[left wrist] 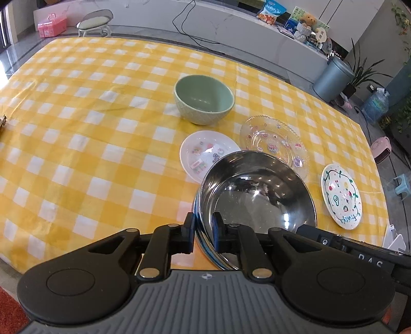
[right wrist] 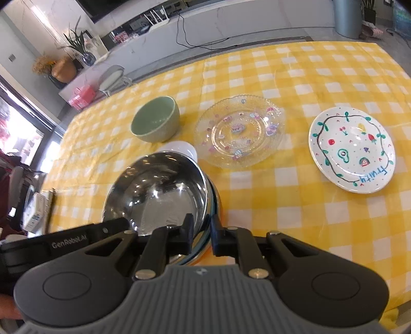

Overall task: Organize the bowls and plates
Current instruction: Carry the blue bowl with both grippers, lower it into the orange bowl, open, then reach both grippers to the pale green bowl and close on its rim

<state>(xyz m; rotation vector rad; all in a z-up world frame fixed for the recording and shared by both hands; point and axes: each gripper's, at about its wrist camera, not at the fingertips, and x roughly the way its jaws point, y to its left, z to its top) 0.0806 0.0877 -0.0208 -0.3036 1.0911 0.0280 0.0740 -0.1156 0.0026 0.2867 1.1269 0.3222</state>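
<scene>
A shiny steel bowl (left wrist: pixel 257 195) (right wrist: pixel 159 190) sits low over the yellow checked tablecloth (left wrist: pixel 90 154) (right wrist: pixel 295 200), and more steel rims show stacked under it. My left gripper (left wrist: pixel 204 228) is shut on its near rim, one finger inside and one outside. My right gripper (right wrist: pixel 201 228) grips the rim on the opposite side the same way. Behind it lie a small white sticker plate (left wrist: pixel 203 154) (right wrist: pixel 179 149), half hidden, a clear glass plate (left wrist: pixel 272 138) (right wrist: pixel 240 131) and a green bowl (left wrist: pixel 204 99) (right wrist: pixel 155 119). A white "fruity" plate (left wrist: pixel 341 196) (right wrist: pixel 352 149) lies apart to the right.
The left half of the table in the left wrist view is bare cloth. A stool (left wrist: pixel 95 23), a pink box (left wrist: pixel 52 24) and a grey bin (left wrist: pixel 331 79) stand beyond the far edge. Boxes (right wrist: pixel 36 213) lie at the table's left end.
</scene>
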